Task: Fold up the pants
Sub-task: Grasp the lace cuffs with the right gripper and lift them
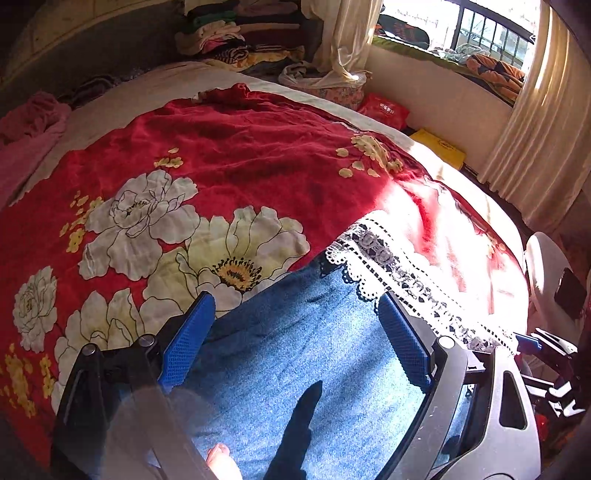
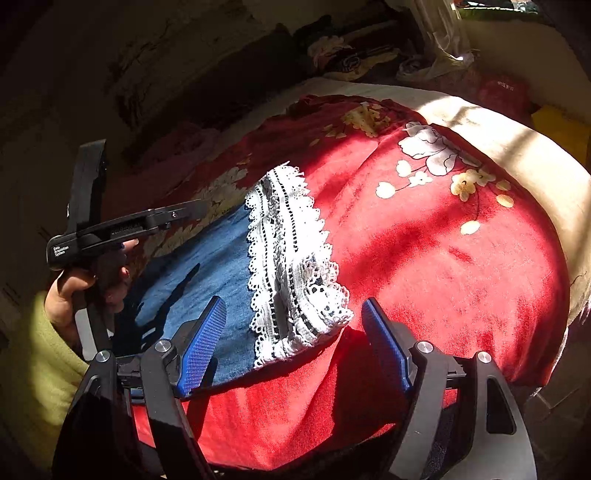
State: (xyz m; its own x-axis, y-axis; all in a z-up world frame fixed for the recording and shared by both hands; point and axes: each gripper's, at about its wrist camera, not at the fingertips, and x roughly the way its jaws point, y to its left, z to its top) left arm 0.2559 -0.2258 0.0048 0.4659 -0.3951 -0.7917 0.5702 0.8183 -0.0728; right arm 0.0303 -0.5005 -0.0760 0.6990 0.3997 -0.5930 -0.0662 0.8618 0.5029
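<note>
Blue denim pants (image 1: 295, 369) with a white lace hem (image 1: 399, 266) lie flat on a red floral bedspread (image 1: 240, 155). My left gripper (image 1: 295, 332) hovers open over the denim, and only cloth shows between its blue pads (image 1: 188, 339). In the right wrist view the lace hem (image 2: 291, 266) lies in sunlight, with the denim (image 2: 207, 266) to its left. My right gripper (image 2: 295, 343) is open at the near end of the hem, its pads (image 2: 203, 347) clear of the lace. A hand (image 2: 85, 288) holds the left tool at the left edge.
Piled clothes (image 1: 229, 33) are stacked behind the bed, and a pink cloth (image 1: 29, 129) lies at its left side. Beyond the far right corner are a red bag (image 1: 384, 109) and a yellow item (image 1: 439, 146). Cream curtains (image 1: 535, 129) hang at the right.
</note>
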